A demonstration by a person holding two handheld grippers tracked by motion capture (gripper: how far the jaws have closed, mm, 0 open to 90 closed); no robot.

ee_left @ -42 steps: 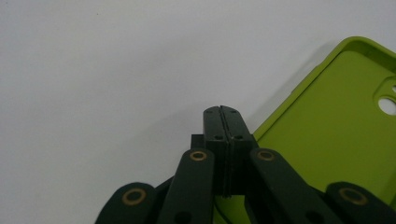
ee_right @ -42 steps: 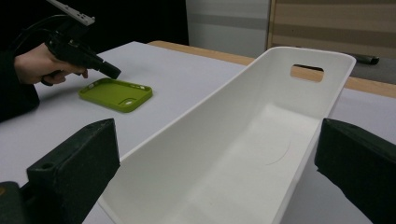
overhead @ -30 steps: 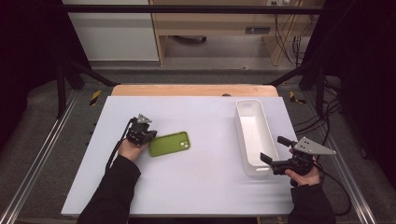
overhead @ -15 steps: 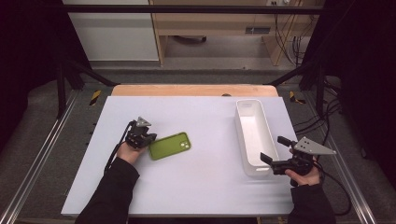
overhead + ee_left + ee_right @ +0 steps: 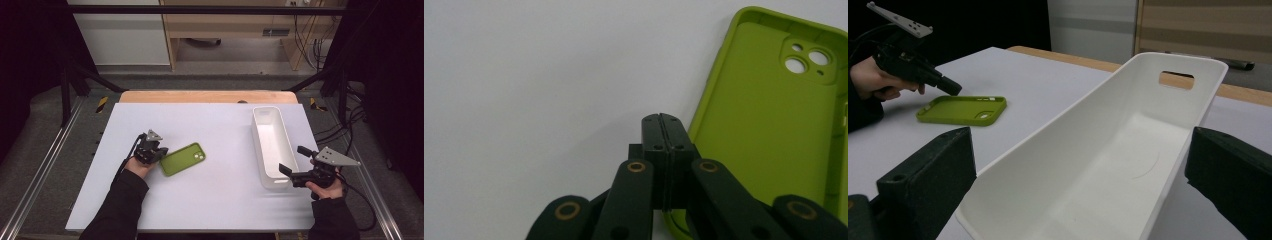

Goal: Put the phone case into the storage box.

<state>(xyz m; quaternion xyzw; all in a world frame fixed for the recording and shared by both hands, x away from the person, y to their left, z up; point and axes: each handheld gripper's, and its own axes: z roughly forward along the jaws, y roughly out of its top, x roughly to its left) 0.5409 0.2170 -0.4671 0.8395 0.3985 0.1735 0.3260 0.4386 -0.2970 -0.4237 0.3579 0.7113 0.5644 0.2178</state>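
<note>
A lime-green phone case (image 5: 182,159) lies hollow side up, tilted, at the left middle of the white table (image 5: 215,125). My left gripper (image 5: 159,155) is shut with nothing between its jaws. Its tip rests at the case's left end. In the left gripper view the closed jaws (image 5: 663,122) sit against the rim of the case (image 5: 769,125). My right gripper (image 5: 294,161) is open at the near right end of a long white bin (image 5: 272,142). In the right gripper view its jaws (image 5: 1078,175) straddle the bin (image 5: 1108,150) without visibly pressing on it.
The bin is empty and has a handle slot (image 5: 1175,79) in its far end. In the right gripper view the other hand and its gripper (image 5: 913,65) hover over the case (image 5: 963,110). A wooden strip (image 5: 207,96) borders the table's far edge, with metal rails (image 5: 45,165) alongside.
The left gripper has shifted slightly toward the near edge, and the case's left end has swung with it, so the case lies more tilted. The right gripper has stayed put.
</note>
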